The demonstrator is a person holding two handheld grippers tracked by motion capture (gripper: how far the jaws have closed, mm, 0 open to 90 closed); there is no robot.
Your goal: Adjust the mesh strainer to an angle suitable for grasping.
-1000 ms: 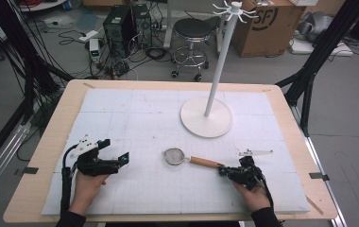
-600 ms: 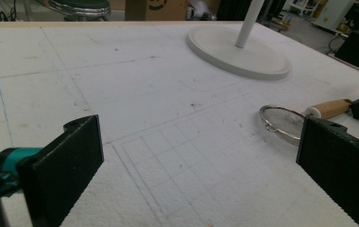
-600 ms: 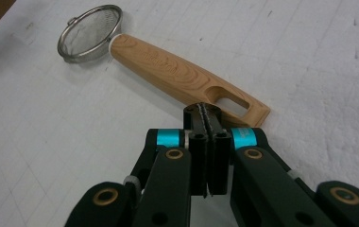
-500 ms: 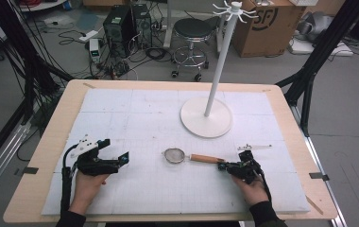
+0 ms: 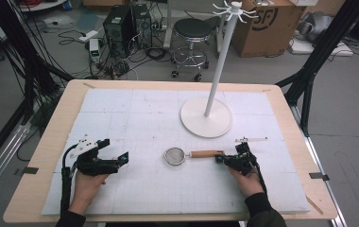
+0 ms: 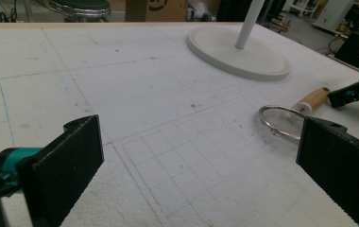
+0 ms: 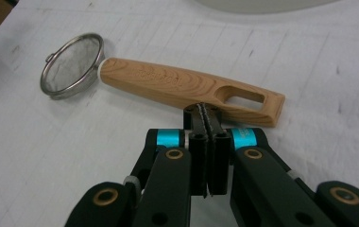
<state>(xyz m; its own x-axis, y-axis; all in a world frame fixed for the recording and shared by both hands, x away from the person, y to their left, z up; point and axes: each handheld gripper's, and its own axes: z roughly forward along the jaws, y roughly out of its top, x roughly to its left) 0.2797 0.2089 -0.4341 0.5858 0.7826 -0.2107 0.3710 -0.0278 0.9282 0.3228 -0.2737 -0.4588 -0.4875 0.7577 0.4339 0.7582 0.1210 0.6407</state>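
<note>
Right gripper: jaws fully closed, empty, tips against the wooden-handled round metal mesh strainer. Left gripper: jaws wide apart, empty, left of strainer.

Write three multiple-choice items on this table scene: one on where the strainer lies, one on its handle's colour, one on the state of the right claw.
1. Where does the strainer lie?
A. on the stand's base
B. flat on the mat, between the two claws
C. hung on the stand's hooks

2. What colour is the handle?
A. light wood
B. black
C. red

3. How does the right claw stand?
A. wide open
B. shut, jaws pressed together at the handle's edge
C. shut around the mesh ring

Answers:
1 B, the high view shows it on the mat, the left claw to one side and the right claw to the other.
2 A, the right gripper view shows wood grain.
3 B, its jaws meet with no gap.
</note>
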